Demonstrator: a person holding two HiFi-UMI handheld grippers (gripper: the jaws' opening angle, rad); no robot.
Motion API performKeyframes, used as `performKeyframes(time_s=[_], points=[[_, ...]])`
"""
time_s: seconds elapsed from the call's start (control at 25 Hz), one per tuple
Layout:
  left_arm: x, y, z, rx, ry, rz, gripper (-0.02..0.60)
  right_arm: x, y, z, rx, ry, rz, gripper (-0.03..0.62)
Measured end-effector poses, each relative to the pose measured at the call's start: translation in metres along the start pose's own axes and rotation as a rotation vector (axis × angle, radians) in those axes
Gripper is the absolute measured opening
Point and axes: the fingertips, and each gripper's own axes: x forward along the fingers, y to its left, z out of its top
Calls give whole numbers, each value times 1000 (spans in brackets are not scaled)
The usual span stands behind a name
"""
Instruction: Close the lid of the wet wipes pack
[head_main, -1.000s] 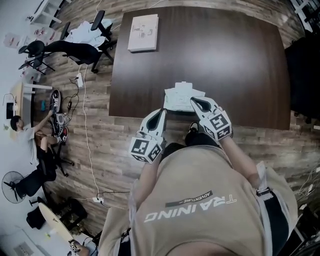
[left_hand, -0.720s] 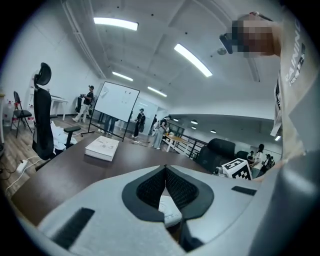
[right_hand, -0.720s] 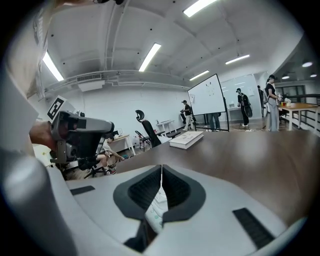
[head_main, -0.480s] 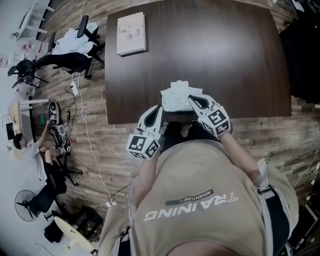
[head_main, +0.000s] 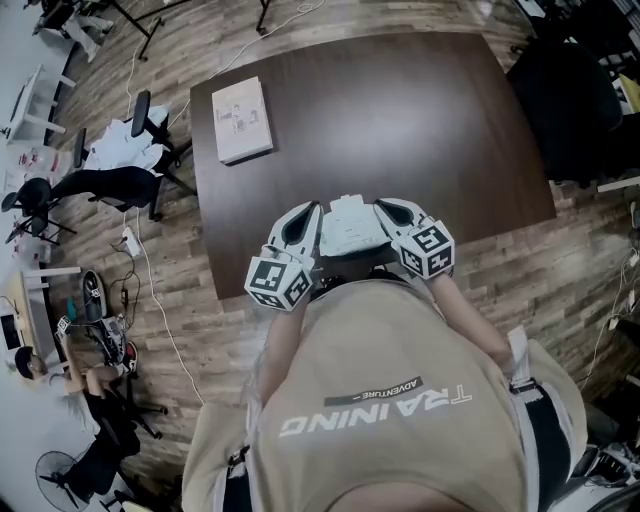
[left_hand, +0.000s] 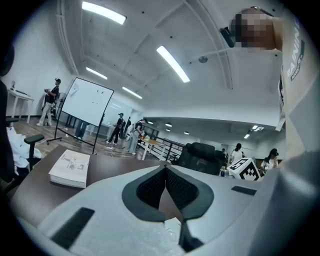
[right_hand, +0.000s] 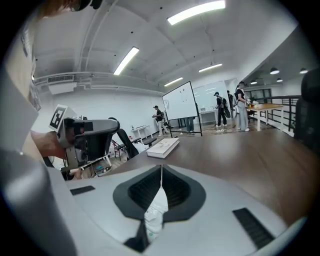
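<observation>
- Both tools have closed in on the wet wipes pack (head_main: 350, 226). The left tool (head_main: 303, 222), which a second ago hung back off the near edge, is now right at the pack's left side.
- Right tool (head_main: 388, 212): its jaws are pressed together on a crinkled white fold of the pack, seen in the right gripper view.
- Left tool: its jaws meet at the tips. A white corner of the pack shows low in the gap, but I cannot tell whether it is actually pinched.
- The pack lies between the two tools at the near edge of the dark surface (head_main: 400, 110), close to the person's chest.
- Judgement: the pack looks steadied from both sides, ready for pressing the lid. No view shows whether the lid is down yet.
- A white booklet (head_main: 240, 120) lies well apart at the far left corner.
</observation>
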Motion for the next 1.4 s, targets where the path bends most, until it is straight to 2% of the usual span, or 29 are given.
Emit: performKeyframes(time_s=[0.32,0.6,0.76,0.96,1.12,1.24,1.4], points=[[-11,31,-12,-11,40,-73,9,11,-5,4,-18,29,-112,15],[-12,50,-27,-41,63,-65,9,32,-7,-13,-19,100,-104,15],[-5,52,-27,-54,84,-48,9,50,-15,-11,-19,125,-60,17],[8,45,-21,-29,104,-45,9,71,-31,-31,-4,228,22,17],[17,44,-20,-39,108,-14,9,84,-39,-51,4,324,127,18],[20,43,-15,-44,113,9,9,92,-44,-56,-1,371,179,18],[21,46,-22,-71,124,57,9,101,-49,-75,45,442,248,18]])
